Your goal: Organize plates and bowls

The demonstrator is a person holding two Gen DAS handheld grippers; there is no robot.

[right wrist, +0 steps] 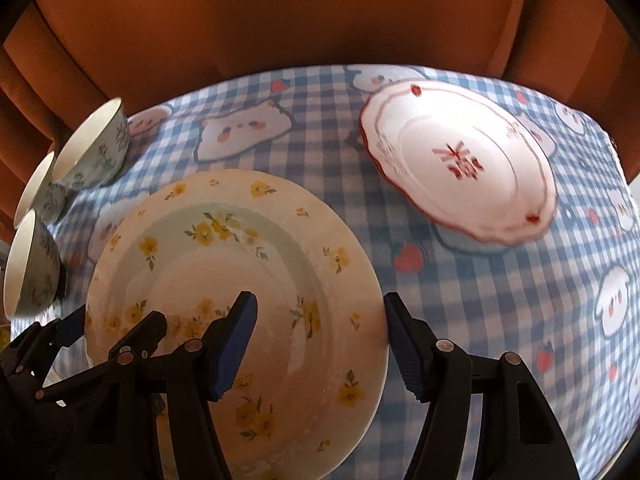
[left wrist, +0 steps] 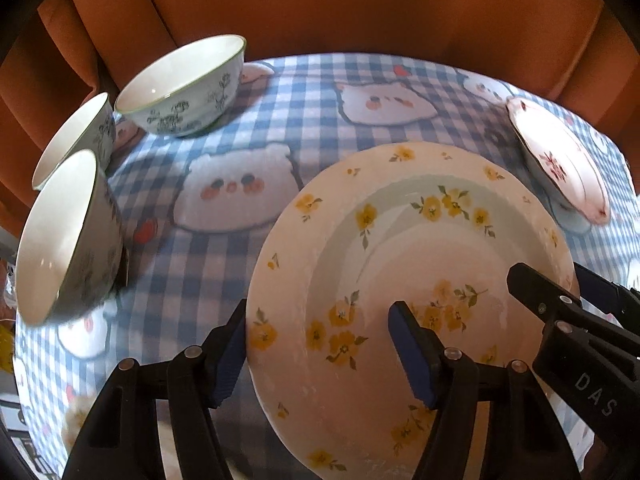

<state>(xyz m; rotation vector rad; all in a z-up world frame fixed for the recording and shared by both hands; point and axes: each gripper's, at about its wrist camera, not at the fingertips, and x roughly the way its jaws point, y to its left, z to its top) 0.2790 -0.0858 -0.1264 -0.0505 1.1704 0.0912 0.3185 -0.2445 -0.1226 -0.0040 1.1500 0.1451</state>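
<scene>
My left claw (left wrist: 320, 348) points steeply down with the left rim of the yellow-flowered plate (left wrist: 404, 272) between its two blue pads: one pad sits outside the rim, the other over the plate's well. The jaws stand about half open, and I cannot tell whether the pads actually press the rim. My right claw (right wrist: 320, 344) straddles the opposite rim of the same plate the same way, one pad inside over the flowers, one outside over the checked tablecloth (right wrist: 500, 320), also about half open, grip uncertain. Ahead and to the right of my right claw lies the white plate with the red edge (right wrist: 460, 160), well apart from the flowered one. Ahead and to the left of my left claw stand three bowls close together: the far bowl (left wrist: 184, 84), the middle bowl (left wrist: 76, 136) and the near bowl (left wrist: 68, 236). Beyond the table hangs an orange curtain (left wrist: 360, 4).
</scene>
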